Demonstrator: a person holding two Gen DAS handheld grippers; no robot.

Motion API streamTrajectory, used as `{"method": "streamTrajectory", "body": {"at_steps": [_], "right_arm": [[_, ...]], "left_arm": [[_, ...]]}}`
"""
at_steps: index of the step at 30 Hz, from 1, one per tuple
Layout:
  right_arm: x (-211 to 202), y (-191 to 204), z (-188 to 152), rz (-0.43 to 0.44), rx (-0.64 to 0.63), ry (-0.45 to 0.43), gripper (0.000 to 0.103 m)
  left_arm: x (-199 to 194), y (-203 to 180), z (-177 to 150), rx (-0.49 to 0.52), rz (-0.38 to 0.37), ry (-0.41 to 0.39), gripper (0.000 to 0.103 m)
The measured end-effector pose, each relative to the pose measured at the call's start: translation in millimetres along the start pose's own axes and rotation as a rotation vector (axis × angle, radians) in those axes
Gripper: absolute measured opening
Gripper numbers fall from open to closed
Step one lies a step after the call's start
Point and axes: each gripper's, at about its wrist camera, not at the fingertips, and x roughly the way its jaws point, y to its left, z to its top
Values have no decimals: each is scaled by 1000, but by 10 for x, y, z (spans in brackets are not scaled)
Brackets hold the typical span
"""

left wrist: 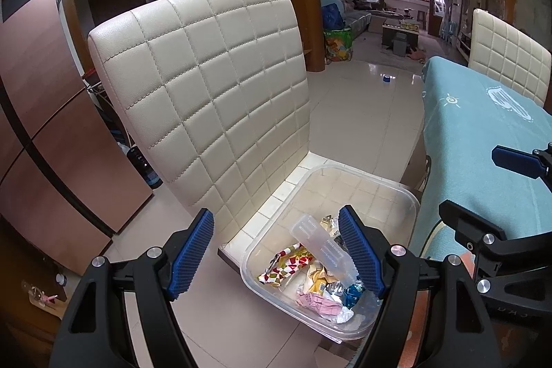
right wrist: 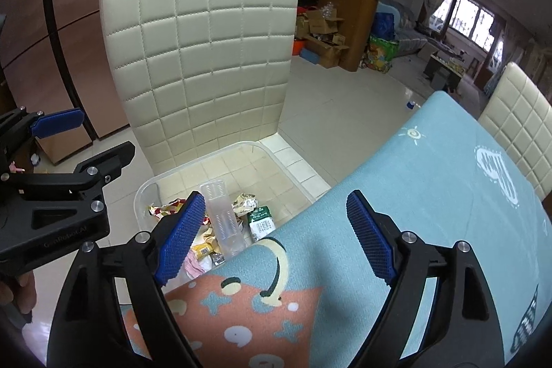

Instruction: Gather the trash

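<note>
Both grippers, left gripper (left wrist: 277, 252) and right gripper (right wrist: 276, 237), are spread wide, nothing held. Trash sits in the clear plastic bin (left wrist: 403, 195) on the chair seat (left wrist: 276, 195); the propped plastic tube (left wrist: 324, 247) could get knocked out, tbh.

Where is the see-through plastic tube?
The clear plastic tube lies on wrappers in the clear plastic bin on the cream chair seat, left of the blue table.

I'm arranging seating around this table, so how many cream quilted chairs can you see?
2. One chair stands beside the table, its seat holding the clear trash bin. The other chair is at the table's far side. More may be out of view.
</note>
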Motion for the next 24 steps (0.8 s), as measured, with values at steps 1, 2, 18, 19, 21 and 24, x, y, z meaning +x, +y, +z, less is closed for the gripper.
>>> {"method": "streamTrajectory", "body": {"at_steps": [1, 2, 18, 19, 21, 24], "right_arm": [[-18, -20, -12, 1, 13, -1, 93], [-39, -36, -27, 2, 22, -5, 95], [-949, -335, -196, -167, 162, -106, 99], [-1023, -345, -203, -185, 166, -120, 99], [-1168, -379, -241, -221, 179, -141, 99], [-1352, -469, -314, -265, 223, -150, 99]], "left_arm": [[-10, -5, -4, -3, -3, 0, 73], [-21, -8, -6, -6, -7, 0, 73], [-615, -227, 75, -60, -158, -90, 73], [-685, -266, 93, -59, -171, -92, 73], [-796, -333, 121, -51, -199, -91, 73], [-949, -433, 126, -19, -181, -121, 74]]}}
